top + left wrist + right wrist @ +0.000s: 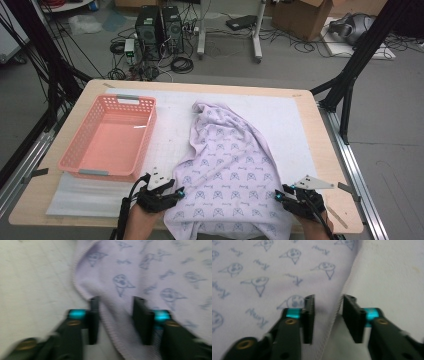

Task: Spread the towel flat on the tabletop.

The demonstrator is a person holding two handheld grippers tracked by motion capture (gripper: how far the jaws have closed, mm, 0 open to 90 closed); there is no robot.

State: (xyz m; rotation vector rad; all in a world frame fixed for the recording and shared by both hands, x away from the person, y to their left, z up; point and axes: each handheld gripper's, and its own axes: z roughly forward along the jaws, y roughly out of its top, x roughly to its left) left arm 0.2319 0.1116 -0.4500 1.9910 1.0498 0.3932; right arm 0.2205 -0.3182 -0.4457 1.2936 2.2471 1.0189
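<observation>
Nearest to the camera, the left gripper (176, 191) and the right gripper (278, 195) sit at the two near side edges of the lilac printed cloth (227, 165), which lies spread on the white mat (290, 120) to the right of the empty pink basket (107, 135). In each gripper view the hem runs between the jaws, which stand narrowly apart and do not yet pinch it. I judge the step is taking both edges; next, the jaws must close on the hems before any lifting or folding.

Pink basket (107, 137), white mat (295, 120), wooden table (327, 150)
</observation>
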